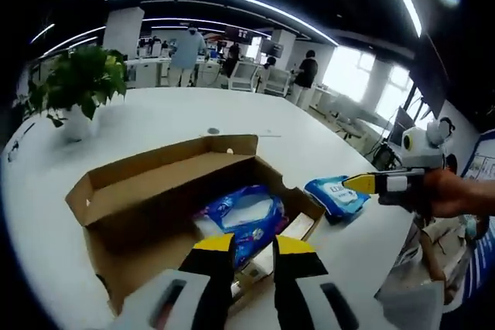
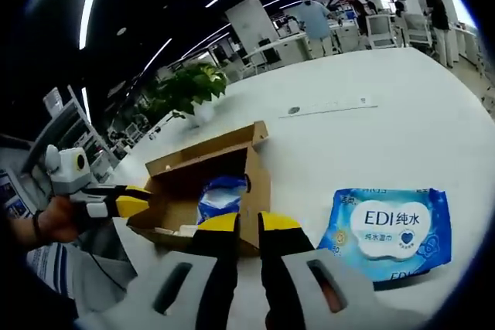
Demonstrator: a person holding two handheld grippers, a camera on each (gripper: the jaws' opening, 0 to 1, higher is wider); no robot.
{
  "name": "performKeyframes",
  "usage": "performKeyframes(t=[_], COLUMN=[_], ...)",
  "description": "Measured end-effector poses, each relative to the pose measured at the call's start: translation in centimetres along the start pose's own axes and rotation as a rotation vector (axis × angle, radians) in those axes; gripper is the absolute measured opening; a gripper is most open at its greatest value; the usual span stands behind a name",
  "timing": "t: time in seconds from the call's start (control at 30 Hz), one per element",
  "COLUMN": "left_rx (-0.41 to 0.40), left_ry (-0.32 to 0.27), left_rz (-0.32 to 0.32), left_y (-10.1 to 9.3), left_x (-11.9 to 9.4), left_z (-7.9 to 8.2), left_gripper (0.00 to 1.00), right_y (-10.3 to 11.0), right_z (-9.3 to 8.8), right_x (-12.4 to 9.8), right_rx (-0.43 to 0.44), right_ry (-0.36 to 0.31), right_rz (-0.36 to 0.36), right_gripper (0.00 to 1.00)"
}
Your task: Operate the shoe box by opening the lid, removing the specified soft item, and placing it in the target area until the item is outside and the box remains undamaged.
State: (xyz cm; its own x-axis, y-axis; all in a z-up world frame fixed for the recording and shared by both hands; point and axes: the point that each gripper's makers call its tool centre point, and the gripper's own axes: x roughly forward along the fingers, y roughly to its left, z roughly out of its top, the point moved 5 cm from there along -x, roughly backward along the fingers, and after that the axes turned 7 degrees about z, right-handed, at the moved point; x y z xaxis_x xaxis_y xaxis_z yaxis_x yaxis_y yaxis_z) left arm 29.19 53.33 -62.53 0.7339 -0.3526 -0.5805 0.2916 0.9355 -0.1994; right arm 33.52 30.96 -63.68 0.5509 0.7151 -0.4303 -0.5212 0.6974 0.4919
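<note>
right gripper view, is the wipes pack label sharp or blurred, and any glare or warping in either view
Right gripper view: the blue wipes pack label reads sharply, "EDI" legible; ceiling light strips bend into arcs from fisheye. Left gripper view: windows at right are blown out white, the white table looks bright, and the cardboard shoe box interior is shadowed.

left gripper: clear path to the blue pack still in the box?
Probably yes. The shoe box is open, its lid folded back, and the blue pack lies uncovered just ahead of the left gripper. The wet wipes pack on the table is out of the way.
</note>
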Motion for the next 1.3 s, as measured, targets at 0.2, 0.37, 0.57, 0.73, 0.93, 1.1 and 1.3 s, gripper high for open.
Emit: performKeyframes(t=[0.2, 0.37, 0.57, 0.73, 0.93, 1.1, 1.3], left_rx=[-0.034, -0.062, -0.078, -0.084, -0.082, -0.099, -0.104], left_ry=[-0.015, -0.029, -0.039, -0.051, -0.056, -0.055, -0.056], left_rz=[0.035, 0.057, 0.072, 0.076, 0.088, 0.089, 0.100], left_y=[1.6, 2.6, 3.7, 3.9, 4.5, 4.8, 5.4], left_x=[-1.9, -2.8, -3.0, -3.1, -3.1, -3.1, -3.2], left_z=[-1.4, -2.0, -2.1, -2.3, -3.0, -3.5, -4.2], left_gripper=[0.19, 0.19, 0.19, 0.19, 0.19, 0.19, 0.19], right_y=[1.9, 3.0, 3.8, 4.1, 4.1, 4.0, 4.2], right_z=[-0.5, -0.4, -0.7, -0.8, -0.2, 0.5, 0.6], right_x=[1.4, 2.3, 3.1, 3.8, 4.6, 5.8, 7.3], right_rx=[-0.031, -0.053, -0.091, -0.108, -0.126, -0.152, -0.265], right_ry=[0.031, 0.042, 0.088, 0.114, 0.135, 0.158, 0.249], right_rz=[0.040, 0.077, 0.104, 0.120, 0.136, 0.148, 0.172], right_gripper=[0.08, 0.12, 0.14, 0.17, 0.21, 0.24, 0.27])
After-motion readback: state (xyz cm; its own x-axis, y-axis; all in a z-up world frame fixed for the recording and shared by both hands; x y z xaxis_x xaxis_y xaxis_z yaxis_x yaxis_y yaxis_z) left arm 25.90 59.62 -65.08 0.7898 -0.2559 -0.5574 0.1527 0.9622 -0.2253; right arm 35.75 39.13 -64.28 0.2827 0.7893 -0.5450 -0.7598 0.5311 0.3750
